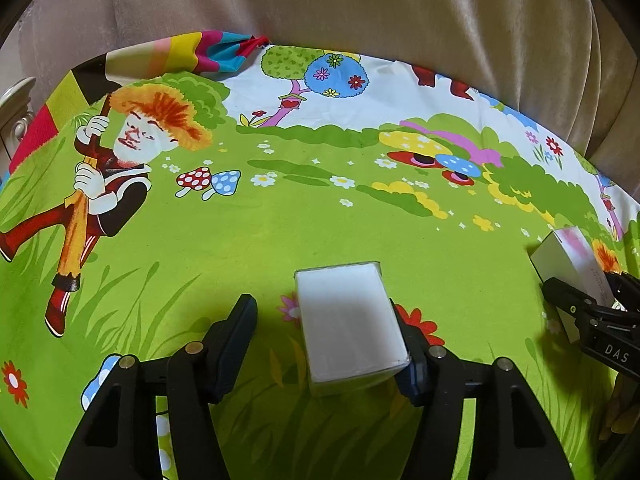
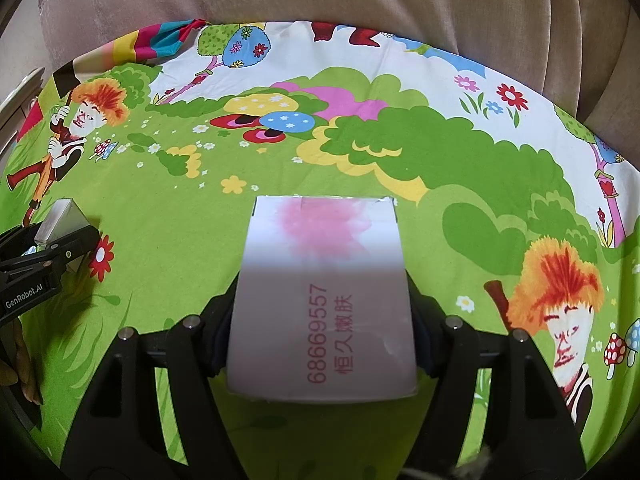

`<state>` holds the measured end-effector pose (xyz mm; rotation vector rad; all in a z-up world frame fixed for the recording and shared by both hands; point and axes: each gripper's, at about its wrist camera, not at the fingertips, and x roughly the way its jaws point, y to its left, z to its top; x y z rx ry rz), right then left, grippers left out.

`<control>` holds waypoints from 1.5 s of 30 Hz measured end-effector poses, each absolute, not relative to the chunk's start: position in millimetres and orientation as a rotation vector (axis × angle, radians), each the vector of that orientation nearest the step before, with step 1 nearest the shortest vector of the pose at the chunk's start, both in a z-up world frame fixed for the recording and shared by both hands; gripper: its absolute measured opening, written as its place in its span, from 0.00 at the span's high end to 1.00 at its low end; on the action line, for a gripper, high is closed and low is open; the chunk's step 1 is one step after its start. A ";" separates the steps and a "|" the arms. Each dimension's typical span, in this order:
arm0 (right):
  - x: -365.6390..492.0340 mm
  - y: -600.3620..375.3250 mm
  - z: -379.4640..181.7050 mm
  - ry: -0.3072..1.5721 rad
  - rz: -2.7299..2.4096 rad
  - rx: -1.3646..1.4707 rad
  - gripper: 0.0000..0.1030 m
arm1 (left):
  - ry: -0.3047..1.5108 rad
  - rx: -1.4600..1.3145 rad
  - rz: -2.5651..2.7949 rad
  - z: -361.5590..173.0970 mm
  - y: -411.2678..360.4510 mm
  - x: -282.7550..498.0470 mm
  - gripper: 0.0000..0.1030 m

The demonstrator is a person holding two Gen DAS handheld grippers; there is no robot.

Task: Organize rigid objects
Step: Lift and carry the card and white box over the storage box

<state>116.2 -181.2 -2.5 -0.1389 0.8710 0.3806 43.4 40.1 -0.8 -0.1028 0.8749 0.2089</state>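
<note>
1. Left claw (image 1: 326,344): jaws apart, plain white box (image 1: 348,320) between them, touching the right finger only; clear gap to the left finger.
2. Right claw (image 2: 322,320): clamped on both sides of pink-printed box (image 2: 324,296), red digits on top.
3. Both boxes sit near the worktop's near edge, well apart.
4. Cartoon cloth (image 1: 320,208) covers the worktop.
5. Beige curtain (image 1: 360,4) behind the far edge.

Bright cartoon cloth (image 1: 248,240), pale boxes, black grippers

The cloth is lime green with red, blue and yellow mushrooms, flowers and an orange-haired figure; the plain box (image 1: 348,320) is white, the printed box (image 2: 324,300) white with a pink blotch and red print.
</note>
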 end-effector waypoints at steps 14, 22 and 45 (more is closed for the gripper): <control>-19.2 -187.4 13.8 0.796 0.316 -0.020 0.33 | 0.837 -0.248 0.036 20.7 25.3 -55.2 0.66; -128.4 -211.9 157.9 0.295 0.272 0.011 0.33 | 0.403 -0.188 -0.045 166.3 -2.8 -138.4 0.66; -261.8 -150.1 204.4 -0.124 0.411 -0.072 0.33 | 0.168 -0.123 0.018 195.6 45.4 -278.6 0.66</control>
